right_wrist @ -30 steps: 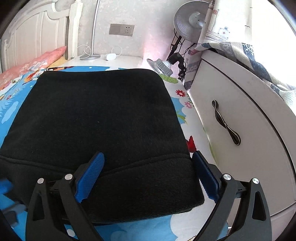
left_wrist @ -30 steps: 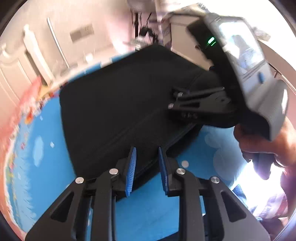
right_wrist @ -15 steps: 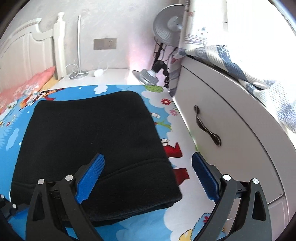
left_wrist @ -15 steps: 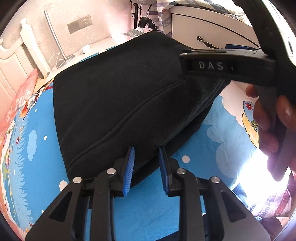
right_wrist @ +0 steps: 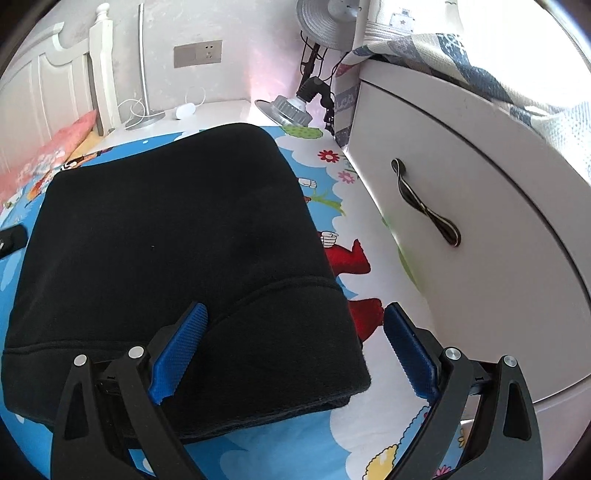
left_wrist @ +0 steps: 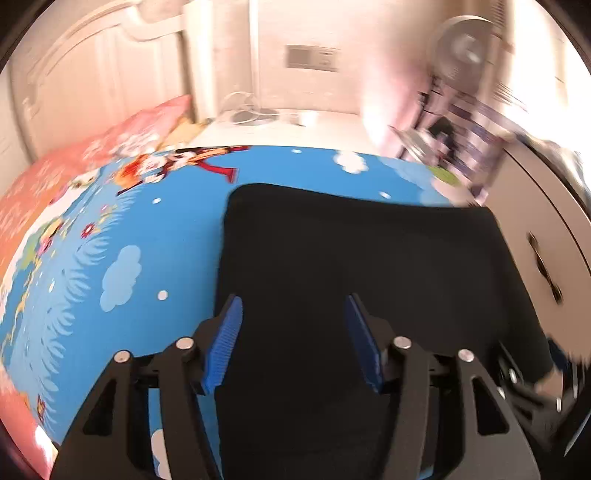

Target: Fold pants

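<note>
The black pants [left_wrist: 351, 251] lie folded into a thick rectangle on the blue cartoon bedsheet [left_wrist: 129, 240]. My left gripper [left_wrist: 293, 306] hovers over their near left part. Its jaws are opening, the blue pads stand apart, and nothing is pinched between them. The right wrist view shows the same pants [right_wrist: 166, 229] with a stitched hem band along the near edge. My right gripper [right_wrist: 295, 314] is open wide above the near right corner, one pad over the cloth and the other over the sheet. A blurred part of the right gripper [left_wrist: 535, 391] shows at the lower right.
A white cabinet [right_wrist: 461, 229] with a dark handle stands close on the right of the bed. A fan [right_wrist: 325, 22] and a clip lamp [right_wrist: 286, 107] stand at the far right corner. A pink pillow [left_wrist: 55, 177] lies at the far left by the headboard.
The left gripper's jaws went from narrow at the pants' near edge to wide apart, and it swung and rolled to face the pants squarely. The right gripper barely shifted.
</note>
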